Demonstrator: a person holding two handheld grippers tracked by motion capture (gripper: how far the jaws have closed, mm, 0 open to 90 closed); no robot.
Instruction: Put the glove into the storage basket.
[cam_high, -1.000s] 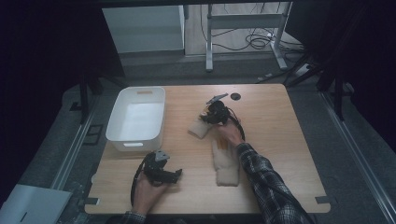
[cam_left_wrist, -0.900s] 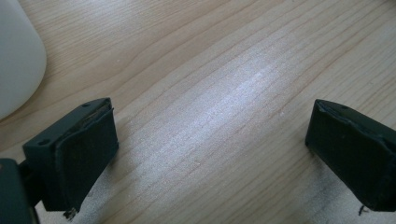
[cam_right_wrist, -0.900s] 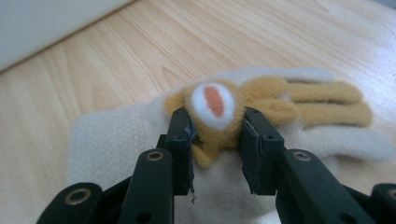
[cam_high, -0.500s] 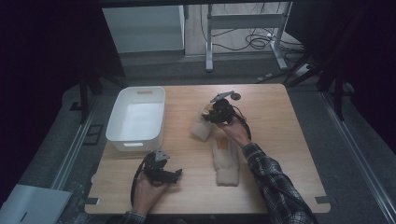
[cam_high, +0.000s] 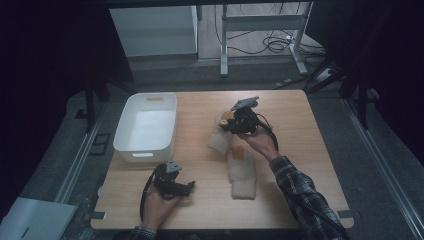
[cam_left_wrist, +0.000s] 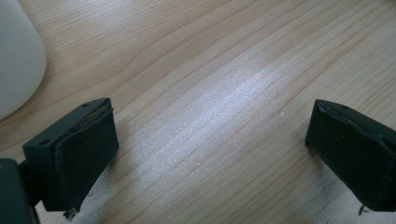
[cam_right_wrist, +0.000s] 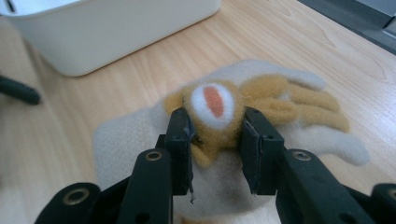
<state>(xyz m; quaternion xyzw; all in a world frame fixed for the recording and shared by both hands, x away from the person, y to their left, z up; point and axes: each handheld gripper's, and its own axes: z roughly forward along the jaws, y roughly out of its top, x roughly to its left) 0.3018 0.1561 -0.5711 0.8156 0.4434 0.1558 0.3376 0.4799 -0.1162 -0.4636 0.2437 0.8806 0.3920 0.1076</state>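
A cream fleece glove (cam_right_wrist: 135, 140) with tan fingers and a tan patch hangs from my right gripper (cam_right_wrist: 215, 123), which is shut on that patch. In the high view the right gripper (cam_high: 232, 123) holds this glove (cam_high: 218, 139) tilted above the middle of the wooden table (cam_high: 300, 130), with its lower edge near the surface. A second matching glove (cam_high: 242, 175) lies flat just in front of it. My left gripper (cam_high: 189, 186) rests at the front left of the table. Its jaws (cam_left_wrist: 210, 154) are open over bare wood.
A white plastic bin (cam_high: 150, 96) stands at the table's left side, beyond the left gripper; its wall (cam_right_wrist: 116, 28) is behind the held glove and its corner (cam_left_wrist: 16, 60) is beside the left jaws. Beyond the table's far edge are metal desk legs and cables on the floor.
My right gripper has risen, lifting the glove with it. The left gripper has stayed where it was.
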